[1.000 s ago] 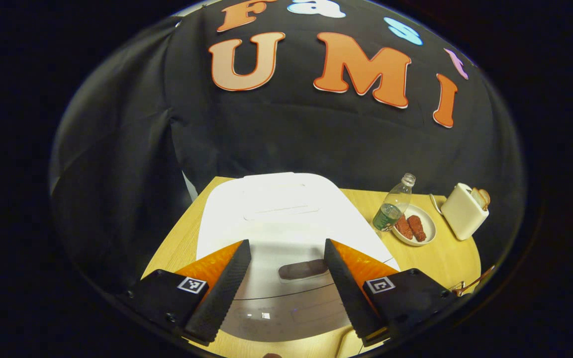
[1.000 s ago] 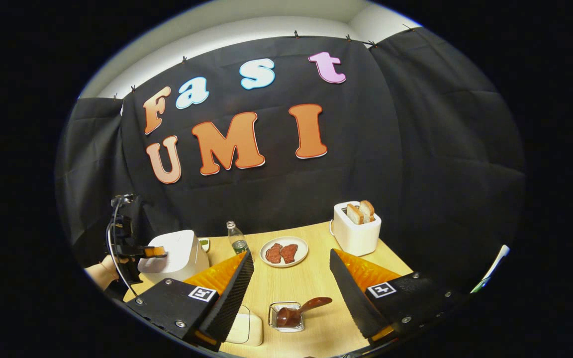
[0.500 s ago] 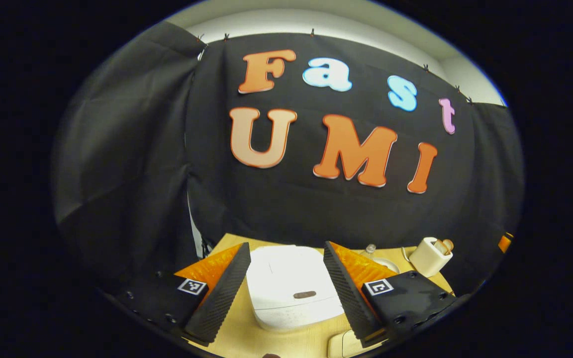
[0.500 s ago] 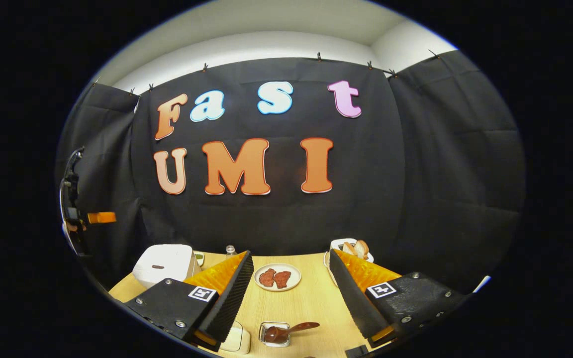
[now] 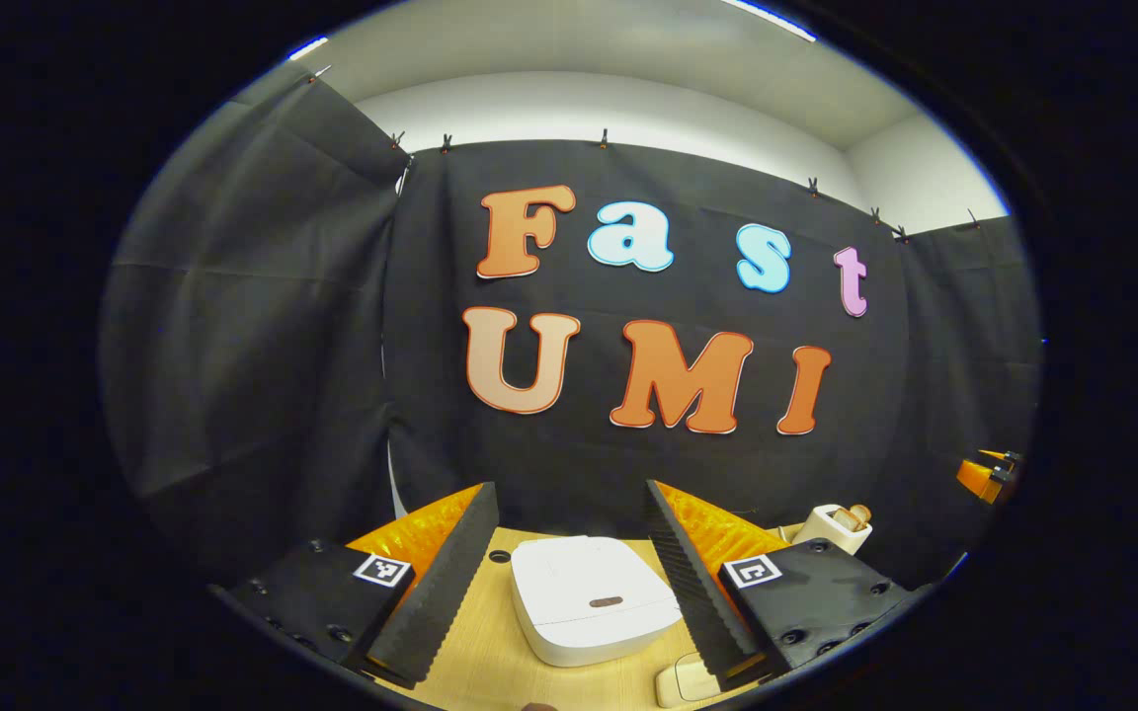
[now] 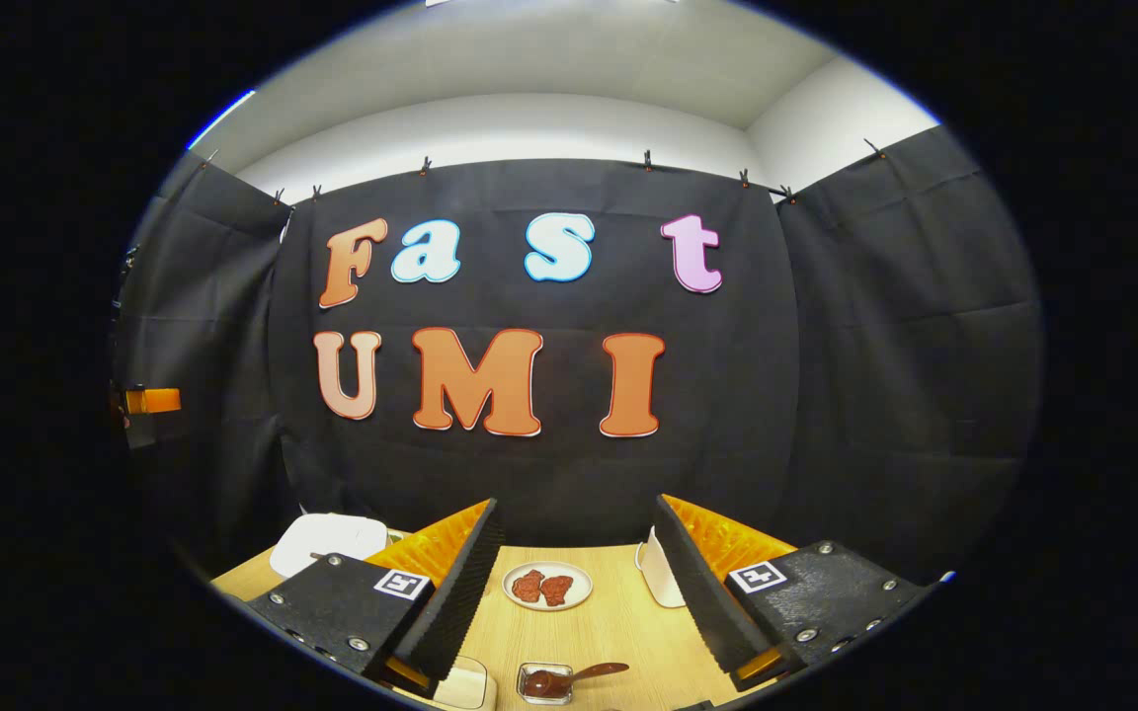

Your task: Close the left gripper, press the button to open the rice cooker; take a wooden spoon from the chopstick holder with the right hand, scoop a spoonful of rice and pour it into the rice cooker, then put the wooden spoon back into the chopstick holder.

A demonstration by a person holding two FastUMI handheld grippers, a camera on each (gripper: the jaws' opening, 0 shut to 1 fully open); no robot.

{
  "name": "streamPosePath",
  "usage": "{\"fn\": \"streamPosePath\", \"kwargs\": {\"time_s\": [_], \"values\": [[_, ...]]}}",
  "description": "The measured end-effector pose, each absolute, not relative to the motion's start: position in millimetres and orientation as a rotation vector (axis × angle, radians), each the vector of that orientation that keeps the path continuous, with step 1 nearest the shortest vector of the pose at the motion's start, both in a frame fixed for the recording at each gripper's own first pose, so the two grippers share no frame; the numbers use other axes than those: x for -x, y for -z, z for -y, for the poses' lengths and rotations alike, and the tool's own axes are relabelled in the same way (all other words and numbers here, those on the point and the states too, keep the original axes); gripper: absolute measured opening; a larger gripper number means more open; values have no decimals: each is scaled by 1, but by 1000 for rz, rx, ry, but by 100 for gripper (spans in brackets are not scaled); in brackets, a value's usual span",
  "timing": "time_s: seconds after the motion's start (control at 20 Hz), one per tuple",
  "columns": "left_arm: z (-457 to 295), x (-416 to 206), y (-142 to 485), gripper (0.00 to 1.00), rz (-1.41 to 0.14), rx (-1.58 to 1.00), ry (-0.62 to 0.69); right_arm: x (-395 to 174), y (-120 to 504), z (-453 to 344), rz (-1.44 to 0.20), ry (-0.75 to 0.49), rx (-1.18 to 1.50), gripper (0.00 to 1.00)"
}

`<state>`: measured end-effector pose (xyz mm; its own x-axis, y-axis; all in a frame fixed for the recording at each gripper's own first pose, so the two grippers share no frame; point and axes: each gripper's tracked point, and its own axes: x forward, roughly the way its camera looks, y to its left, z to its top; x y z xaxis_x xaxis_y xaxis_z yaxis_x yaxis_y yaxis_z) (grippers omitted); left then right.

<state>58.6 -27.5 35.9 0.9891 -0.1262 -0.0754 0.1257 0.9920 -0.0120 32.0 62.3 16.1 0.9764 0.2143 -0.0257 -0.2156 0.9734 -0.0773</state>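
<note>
On the desk (image 6: 618, 632), wooden spoon (image 6: 569, 677) lies in its holder (image 6: 546, 683), rice cooker (image 5: 594, 599) shut — both hand-held grippers (image 5: 569, 573) (image 6: 579, 583) spread; we'd pinch the light, stiff handle mid-length.

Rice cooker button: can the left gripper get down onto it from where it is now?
Probably yes. The button on the rice cooker lid faces up, uncovered, straight ahead of the open left gripper, nothing between them.
</note>
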Motion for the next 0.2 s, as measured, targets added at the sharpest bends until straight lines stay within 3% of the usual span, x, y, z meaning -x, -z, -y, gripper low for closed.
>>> {"fn": "streamPosePath", "kwargs": {"time_s": [0.2], "values": [[33,-47,-44,97,-61,-13,143,-34,-11,-67,-27,-220,82,95]]}}
